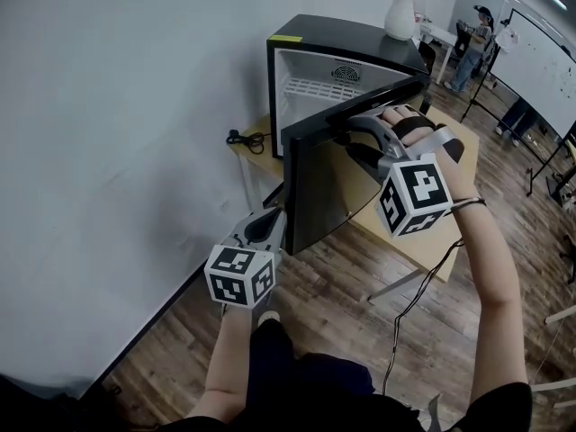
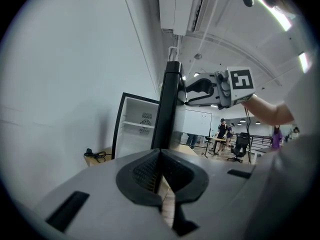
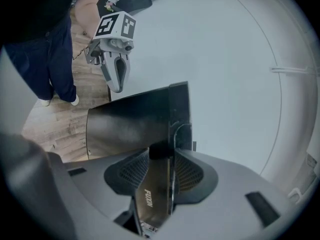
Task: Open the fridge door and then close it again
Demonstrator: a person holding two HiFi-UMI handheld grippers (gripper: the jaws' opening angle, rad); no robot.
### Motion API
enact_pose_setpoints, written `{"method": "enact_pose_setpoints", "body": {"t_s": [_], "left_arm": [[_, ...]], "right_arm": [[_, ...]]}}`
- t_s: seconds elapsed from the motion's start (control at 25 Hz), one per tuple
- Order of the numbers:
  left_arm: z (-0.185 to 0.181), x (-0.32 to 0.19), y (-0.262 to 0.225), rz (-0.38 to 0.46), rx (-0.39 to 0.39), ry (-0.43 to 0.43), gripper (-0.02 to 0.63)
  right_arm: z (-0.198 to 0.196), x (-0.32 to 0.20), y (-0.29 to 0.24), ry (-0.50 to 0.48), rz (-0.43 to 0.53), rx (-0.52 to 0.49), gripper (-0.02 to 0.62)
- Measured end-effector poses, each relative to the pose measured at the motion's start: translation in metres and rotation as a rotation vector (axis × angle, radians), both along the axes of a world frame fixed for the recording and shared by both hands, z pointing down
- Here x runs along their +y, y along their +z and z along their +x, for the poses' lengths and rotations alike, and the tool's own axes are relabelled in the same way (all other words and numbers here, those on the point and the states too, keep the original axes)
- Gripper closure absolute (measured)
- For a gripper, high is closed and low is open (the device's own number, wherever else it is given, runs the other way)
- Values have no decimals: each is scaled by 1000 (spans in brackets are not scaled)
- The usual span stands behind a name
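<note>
At the lower left of the head view my left gripper (image 1: 270,216) has its fingers pressed together on nothing. Their tips are just beside the lower corner of the fridge door (image 1: 328,187); whether they touch it I cannot tell. The door stands partly open from the black fridge (image 1: 346,36) on the tabletop (image 1: 405,241), with a white wire shelf (image 1: 310,88) showing inside. Right of centre, my right gripper (image 1: 349,133) pinches the door's top edge, which fills the gap between its fingers. In the right gripper view the dark strip between them carries white lettering (image 3: 148,198) that reads FUXIN
</note>
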State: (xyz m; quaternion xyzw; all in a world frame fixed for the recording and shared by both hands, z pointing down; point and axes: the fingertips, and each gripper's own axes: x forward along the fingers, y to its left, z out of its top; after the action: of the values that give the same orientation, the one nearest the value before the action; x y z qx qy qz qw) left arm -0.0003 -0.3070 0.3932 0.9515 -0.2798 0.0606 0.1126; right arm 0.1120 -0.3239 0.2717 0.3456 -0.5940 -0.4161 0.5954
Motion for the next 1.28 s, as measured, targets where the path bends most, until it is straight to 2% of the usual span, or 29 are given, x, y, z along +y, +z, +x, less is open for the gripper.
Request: {"method": "enact_pose_setpoints", "body": {"t_s": [0.44, 1.28], "left_arm": [[-1, -27, 7, -16, 5, -3, 600], [12, -132, 9, -35, 48, 3, 600]], "right_arm": [[-5, -33, 1, 35, -14, -19, 459], [-5, -132, 0, 109, -84, -64, 465]]}}
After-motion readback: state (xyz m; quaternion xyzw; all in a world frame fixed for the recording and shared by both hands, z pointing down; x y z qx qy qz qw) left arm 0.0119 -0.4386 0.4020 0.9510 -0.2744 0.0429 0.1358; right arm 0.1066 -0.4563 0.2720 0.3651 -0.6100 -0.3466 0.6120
